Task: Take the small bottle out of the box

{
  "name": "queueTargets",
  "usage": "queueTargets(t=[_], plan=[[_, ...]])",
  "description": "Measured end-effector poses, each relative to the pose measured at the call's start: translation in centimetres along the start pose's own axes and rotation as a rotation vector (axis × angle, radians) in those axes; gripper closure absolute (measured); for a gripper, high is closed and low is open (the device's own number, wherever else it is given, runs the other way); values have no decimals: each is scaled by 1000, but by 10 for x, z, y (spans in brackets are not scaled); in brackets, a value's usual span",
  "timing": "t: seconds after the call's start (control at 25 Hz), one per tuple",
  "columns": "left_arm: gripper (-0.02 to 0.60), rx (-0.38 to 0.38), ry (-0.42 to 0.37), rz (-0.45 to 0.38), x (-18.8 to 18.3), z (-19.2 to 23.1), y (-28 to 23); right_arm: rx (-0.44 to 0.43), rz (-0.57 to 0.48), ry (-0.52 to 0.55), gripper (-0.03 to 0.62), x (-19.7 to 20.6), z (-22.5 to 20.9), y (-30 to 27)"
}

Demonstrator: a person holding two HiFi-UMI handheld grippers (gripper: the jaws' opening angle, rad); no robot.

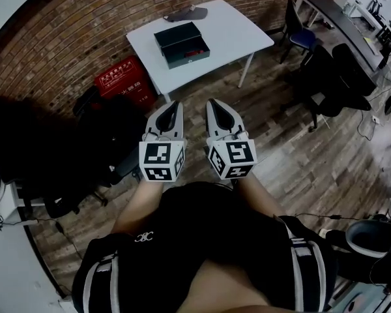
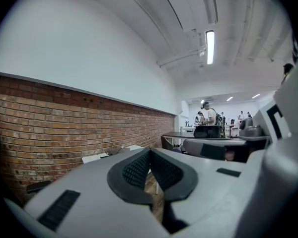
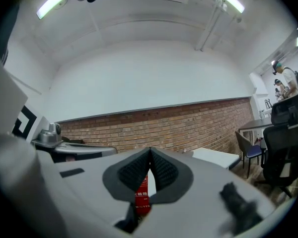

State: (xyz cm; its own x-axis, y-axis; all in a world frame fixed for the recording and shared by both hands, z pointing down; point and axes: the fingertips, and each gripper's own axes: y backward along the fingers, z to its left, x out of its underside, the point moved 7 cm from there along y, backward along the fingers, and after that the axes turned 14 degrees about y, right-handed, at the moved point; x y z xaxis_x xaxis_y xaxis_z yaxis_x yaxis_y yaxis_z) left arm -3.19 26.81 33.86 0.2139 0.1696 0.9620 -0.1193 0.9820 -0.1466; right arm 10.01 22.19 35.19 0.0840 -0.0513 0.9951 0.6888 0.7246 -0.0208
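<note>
Left tool [image 1: 175, 104] and right tool [image 1: 211, 103]: both fully closed, jaw tips meeting, nothing held or touched. They are side by side above the wooden floor [image 1: 293, 155], well apart from the tabletop [image 1: 241, 28]. The open dark box [image 1: 182, 44] sits near the tabletop's middle. A small red item [image 1: 191, 53] shows inside it, too small to identify.

We're looking along our right gripper [image 3: 149, 152], its tips meeting with nothing between them. Through the gap below them shows a red crate [image 3: 142, 195]. Beyond runs a brick wall [image 3: 188, 128], with a white table [image 3: 216, 157] at right and our left gripper [image 3: 74, 150] alongside at left.
</note>
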Motion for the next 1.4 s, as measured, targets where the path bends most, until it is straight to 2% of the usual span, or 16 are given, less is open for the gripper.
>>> queueTargets(t=[0.2, 0.44, 0.88, 1.4], plan=[[571, -27, 22, 12, 16, -16, -5, -24, 12, 1, 565, 11, -14, 9], [571, -51, 41, 9, 18, -17, -14, -30, 28, -13, 565, 17, -25, -1], [571, -64, 50, -13, 6, 26, -60, -50, 42, 17, 565, 20, -29, -61], [571, -108, 93, 24, 5, 80, -96, -100, 82, 16, 565, 30, -21, -127]])
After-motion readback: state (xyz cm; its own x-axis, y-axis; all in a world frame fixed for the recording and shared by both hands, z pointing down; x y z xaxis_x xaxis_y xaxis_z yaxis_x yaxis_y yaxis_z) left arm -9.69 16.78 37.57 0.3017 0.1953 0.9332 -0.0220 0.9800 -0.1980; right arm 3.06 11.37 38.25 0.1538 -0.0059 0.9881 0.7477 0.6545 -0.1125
